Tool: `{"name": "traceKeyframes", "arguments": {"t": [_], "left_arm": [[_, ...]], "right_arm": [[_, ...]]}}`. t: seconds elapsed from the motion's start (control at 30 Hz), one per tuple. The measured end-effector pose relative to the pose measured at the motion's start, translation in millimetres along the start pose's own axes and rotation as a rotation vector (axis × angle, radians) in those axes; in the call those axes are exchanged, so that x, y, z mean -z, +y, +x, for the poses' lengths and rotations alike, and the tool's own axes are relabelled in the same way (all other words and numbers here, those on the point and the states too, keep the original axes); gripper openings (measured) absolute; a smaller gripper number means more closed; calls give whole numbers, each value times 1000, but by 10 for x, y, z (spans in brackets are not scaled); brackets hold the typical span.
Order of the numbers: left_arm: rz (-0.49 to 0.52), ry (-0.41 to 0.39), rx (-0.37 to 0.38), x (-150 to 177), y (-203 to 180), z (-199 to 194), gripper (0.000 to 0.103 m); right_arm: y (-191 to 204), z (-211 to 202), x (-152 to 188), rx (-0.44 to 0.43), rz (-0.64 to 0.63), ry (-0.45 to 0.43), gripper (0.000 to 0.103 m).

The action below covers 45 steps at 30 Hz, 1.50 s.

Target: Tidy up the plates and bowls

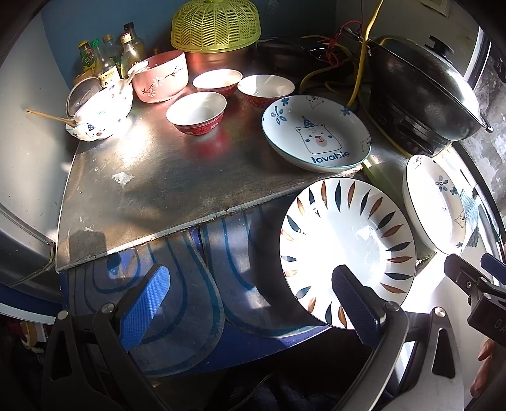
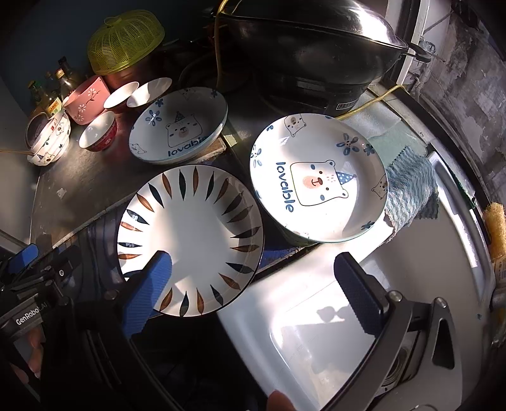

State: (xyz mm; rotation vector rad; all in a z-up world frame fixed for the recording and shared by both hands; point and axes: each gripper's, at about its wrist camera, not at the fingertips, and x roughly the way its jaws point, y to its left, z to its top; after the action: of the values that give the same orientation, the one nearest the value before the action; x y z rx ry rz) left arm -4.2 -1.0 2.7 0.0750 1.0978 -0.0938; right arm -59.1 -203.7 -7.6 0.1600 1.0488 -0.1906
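Note:
A leaf-pattern plate [image 1: 348,240] [image 2: 193,237] lies at the counter's front edge. A bear "lovable" plate [image 1: 316,132] [image 2: 180,126] sits behind it on the metal counter [image 1: 151,177]. A second bear plate [image 1: 433,202] [image 2: 316,177] rests to the right by the sink. Three red bowls [image 1: 197,112] [image 2: 98,131], a pink bowl [image 1: 161,76] and white bear bowls [image 1: 101,110] stand at the back left. My left gripper [image 1: 249,284] is open, its right finger over the leaf plate's near rim. My right gripper [image 2: 256,278] is open, its left finger over that plate's rim.
A black wok with lid [image 1: 420,91] [image 2: 310,50] stands at the back right with yellow and red cables. A yellow mesh food cover [image 1: 215,27] and bottles [image 1: 107,53] stand at the back. A white sink [image 2: 348,316] and a blue cloth [image 2: 411,186] lie right.

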Motion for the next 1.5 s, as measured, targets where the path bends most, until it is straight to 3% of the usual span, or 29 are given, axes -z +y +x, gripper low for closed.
{"name": "traceKeyframes", "arguments": {"t": [1.5], "left_arm": [[5,43,80,43,64,120,103]], "right_arm": [[-81,25,130,-12,79,26,103]]}}
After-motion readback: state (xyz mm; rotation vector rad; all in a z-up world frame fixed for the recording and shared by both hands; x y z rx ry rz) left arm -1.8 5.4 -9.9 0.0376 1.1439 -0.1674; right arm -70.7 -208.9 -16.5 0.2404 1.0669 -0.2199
